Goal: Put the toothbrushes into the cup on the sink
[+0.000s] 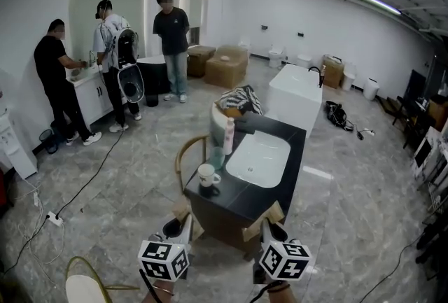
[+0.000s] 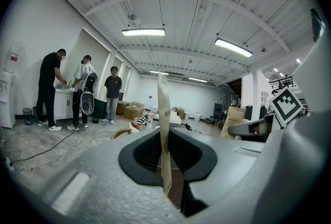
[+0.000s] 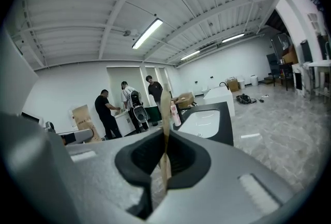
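1. Head view: left tongs (image 1: 183, 214) and right tongs (image 1: 269, 217) sit low in frame, short of the black tabletop (image 1: 241, 198). White cup (image 1: 207, 174) stands at its near left corner, just beside the sink (image 1: 259, 158), with a pink bottle (image 1: 228, 136) behind. Toothbrushes can't be made out from here.
2. Left gripper view: flat tan jaws pressed together, nothing between them.
3. Right gripper view: same. Jaws together, empty, sink ahead.
4. Judged progress: not begun. Brushes have yet to be found, picked up and dropped in the cup.
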A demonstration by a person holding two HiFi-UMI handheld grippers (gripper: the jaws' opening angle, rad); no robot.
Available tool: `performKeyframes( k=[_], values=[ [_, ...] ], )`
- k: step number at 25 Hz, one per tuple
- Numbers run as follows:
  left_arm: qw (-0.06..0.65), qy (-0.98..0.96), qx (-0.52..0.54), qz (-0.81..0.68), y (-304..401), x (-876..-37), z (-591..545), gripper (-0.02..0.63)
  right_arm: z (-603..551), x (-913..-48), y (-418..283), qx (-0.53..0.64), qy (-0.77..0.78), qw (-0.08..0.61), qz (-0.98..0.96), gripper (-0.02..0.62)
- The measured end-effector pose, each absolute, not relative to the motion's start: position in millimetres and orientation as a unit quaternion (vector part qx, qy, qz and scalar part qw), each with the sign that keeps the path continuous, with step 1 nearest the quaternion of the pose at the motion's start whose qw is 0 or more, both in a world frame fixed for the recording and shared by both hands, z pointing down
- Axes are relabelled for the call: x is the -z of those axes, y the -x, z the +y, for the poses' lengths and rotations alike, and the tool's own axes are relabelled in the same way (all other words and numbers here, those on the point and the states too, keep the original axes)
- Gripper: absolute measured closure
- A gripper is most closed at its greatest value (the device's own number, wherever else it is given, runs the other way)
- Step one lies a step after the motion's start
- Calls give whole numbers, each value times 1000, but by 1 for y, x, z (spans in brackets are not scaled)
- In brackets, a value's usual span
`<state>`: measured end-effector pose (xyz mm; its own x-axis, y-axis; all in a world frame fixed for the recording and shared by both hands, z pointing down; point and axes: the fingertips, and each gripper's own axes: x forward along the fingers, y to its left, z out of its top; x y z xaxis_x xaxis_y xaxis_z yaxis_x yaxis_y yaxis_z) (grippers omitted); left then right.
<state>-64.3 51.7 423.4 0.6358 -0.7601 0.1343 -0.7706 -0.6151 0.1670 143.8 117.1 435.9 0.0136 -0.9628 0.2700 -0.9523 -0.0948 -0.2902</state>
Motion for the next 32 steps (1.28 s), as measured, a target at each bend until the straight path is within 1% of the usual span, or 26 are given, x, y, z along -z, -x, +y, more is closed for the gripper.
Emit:
performKeyframes(
  k=[13,20,32],
  values=[
    [110,-891,-45,-438,51,-434,22,571,82,-447,-159,216,698,11,683,588],
    [109,-894,-37,-433,45,-435,-9,571,58,-450,-168,212,705,8,676,588],
    [110,-893,-9,-437,45,-422,-92,572,-26,-434,-170,192,705,-2,683,588]
  ],
)
